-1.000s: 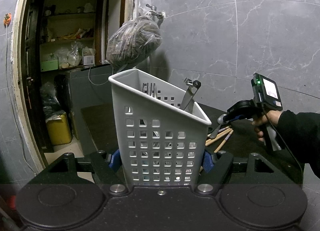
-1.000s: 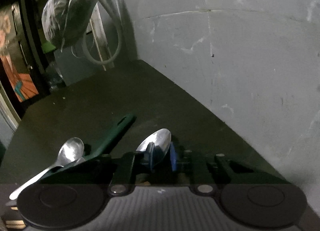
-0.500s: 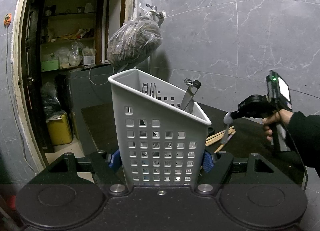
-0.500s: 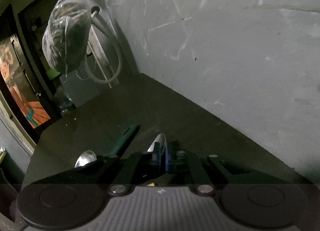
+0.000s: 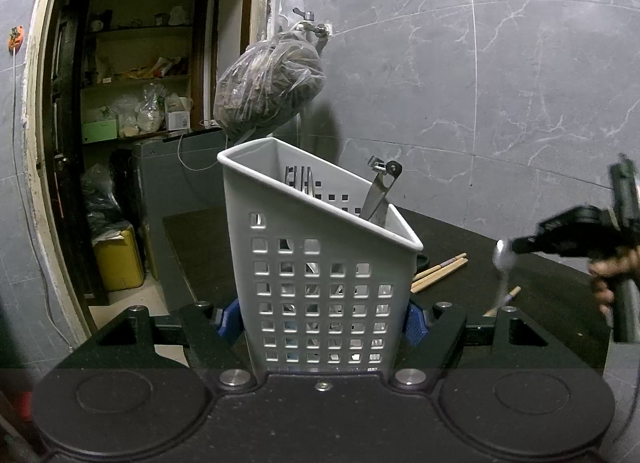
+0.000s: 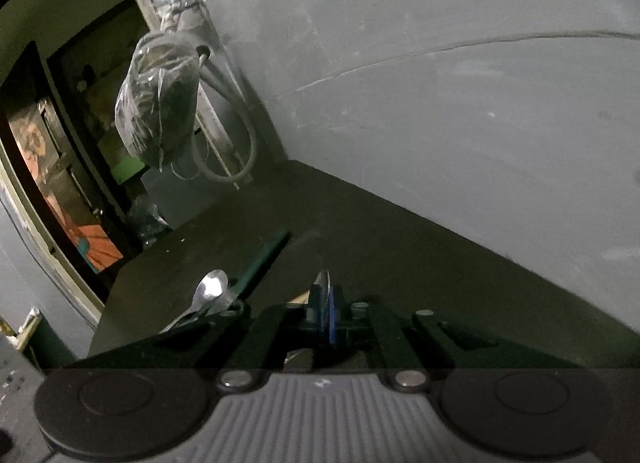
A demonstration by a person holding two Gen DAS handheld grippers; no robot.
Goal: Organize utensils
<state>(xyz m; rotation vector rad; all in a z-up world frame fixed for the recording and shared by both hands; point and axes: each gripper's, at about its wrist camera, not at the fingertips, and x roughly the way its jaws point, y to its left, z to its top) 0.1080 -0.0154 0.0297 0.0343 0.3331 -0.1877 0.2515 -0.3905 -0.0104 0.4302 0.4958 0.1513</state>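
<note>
Spoon (image 5: pixel 502 263) is hanging bowl-up at frame right, clamped in the right claw (image 6: pixel 325 303); left claw (image 5: pixel 320 315) is gripping the white caddy (image 5: pixel 320 263) (open top lying left of the spoon).

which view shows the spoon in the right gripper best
The left wrist view: the spoon hangs side-on from the right gripper, bowl and handle visible though blurred. The right wrist view shows only the bowl's thin edge poking past the shut gripper.

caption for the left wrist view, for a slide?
Left gripper clamps a white utensil basket while the right gripper carries a spoon above the dark table.
</note>
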